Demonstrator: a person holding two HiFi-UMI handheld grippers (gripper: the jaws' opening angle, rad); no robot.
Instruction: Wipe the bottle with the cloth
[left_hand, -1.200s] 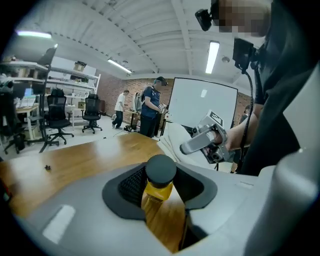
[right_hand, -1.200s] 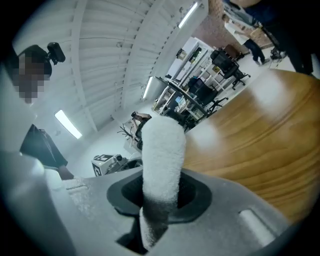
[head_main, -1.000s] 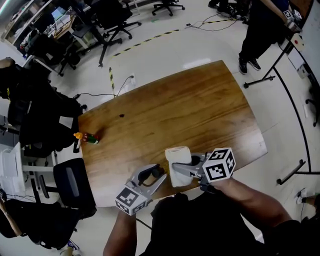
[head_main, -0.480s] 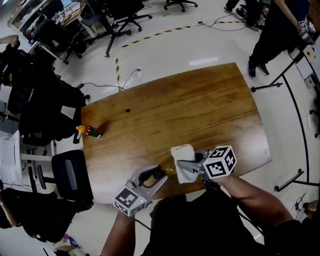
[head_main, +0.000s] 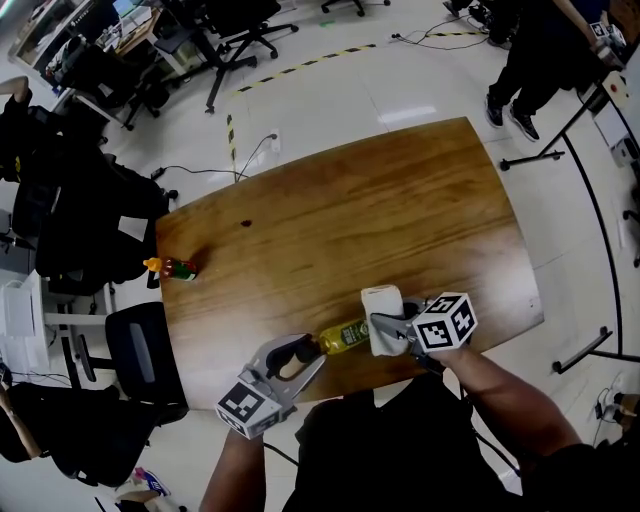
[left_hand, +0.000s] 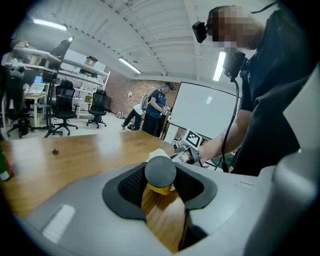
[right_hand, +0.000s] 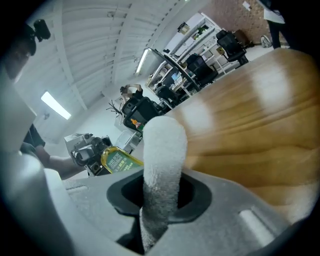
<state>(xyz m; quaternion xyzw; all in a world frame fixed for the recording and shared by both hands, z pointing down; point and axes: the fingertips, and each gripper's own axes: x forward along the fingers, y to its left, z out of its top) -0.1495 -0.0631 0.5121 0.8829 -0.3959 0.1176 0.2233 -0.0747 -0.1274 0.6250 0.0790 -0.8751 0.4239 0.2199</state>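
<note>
A yellow-green bottle (head_main: 344, 335) lies level just above the near edge of the wooden table (head_main: 380, 220). My left gripper (head_main: 312, 352) is shut on its dark-capped end (left_hand: 160, 171). In the left gripper view the cap faces the camera between the jaws. A folded white cloth (head_main: 381, 303) stands upright in my right gripper (head_main: 385, 333), which is shut on it. The cloth touches the bottle's far end. In the right gripper view the cloth (right_hand: 164, 150) fills the jaws, with the labelled bottle (right_hand: 119, 161) and the left gripper (right_hand: 84, 148) just behind it.
A small bottle with an orange cap (head_main: 170, 268) lies at the table's left edge, and a dark speck (head_main: 247, 224) sits further in. A black chair (head_main: 140, 360) stands by the near left corner. A person (head_main: 530, 60) and a black stand (head_main: 545, 150) are beyond the far right corner.
The right gripper and cloth have slid right along the bottle. The yellow-green body, hidden by the cloth before, now shows between the two grippers. The left gripper has kept its hold.
</note>
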